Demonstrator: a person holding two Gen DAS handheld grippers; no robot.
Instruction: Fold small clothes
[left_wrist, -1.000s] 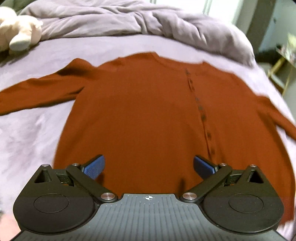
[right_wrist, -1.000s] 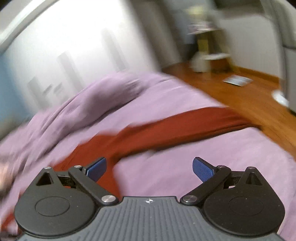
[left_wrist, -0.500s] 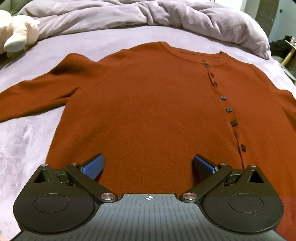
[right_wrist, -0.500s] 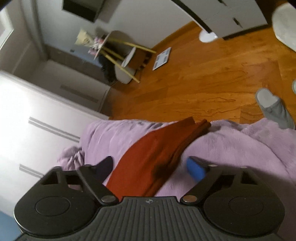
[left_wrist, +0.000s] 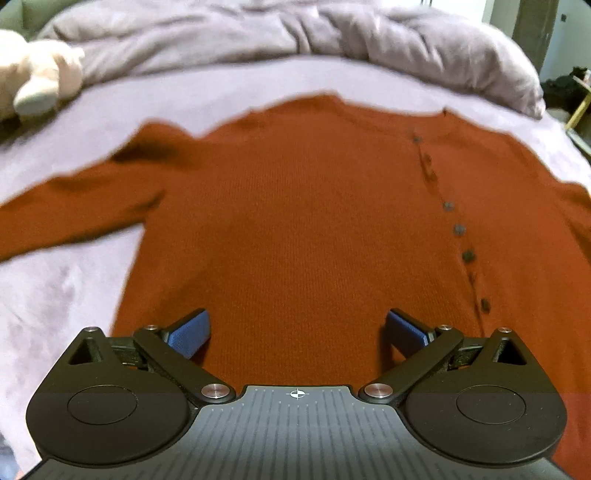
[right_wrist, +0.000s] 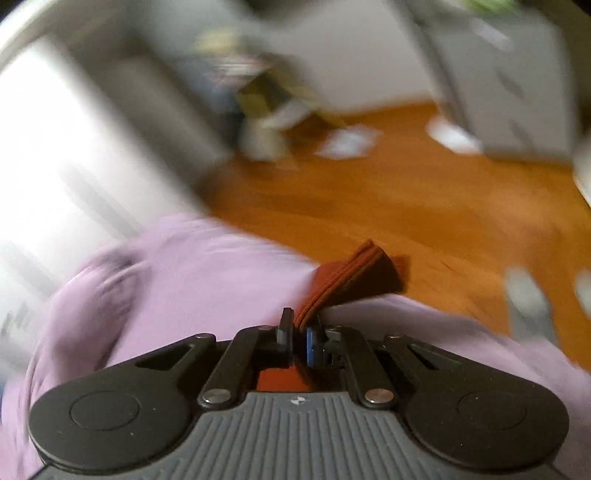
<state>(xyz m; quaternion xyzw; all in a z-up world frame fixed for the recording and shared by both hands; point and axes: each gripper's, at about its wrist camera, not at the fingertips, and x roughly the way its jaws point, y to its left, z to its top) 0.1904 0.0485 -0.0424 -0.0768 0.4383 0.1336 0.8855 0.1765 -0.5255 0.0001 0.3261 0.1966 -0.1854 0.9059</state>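
You are at the first fold: the rust cardigan (left_wrist: 295, 229) lies buttoned and flat across the lilac bedspread (left_wrist: 66, 295), collar far, hem near, its left sleeve (left_wrist: 74, 206) stretched out to the left. Your right gripper (right_wrist: 300, 325) has just been closing and now pinches the right sleeve's cuff (right_wrist: 354, 273) at the bed's right edge, pointing shallowly down. Next, I judge, you carry that cuff leftward over the body without dragging the knit. Your left gripper (left_wrist: 295, 332) hangs steeply over the hem, jaws wide apart, nothing between them.
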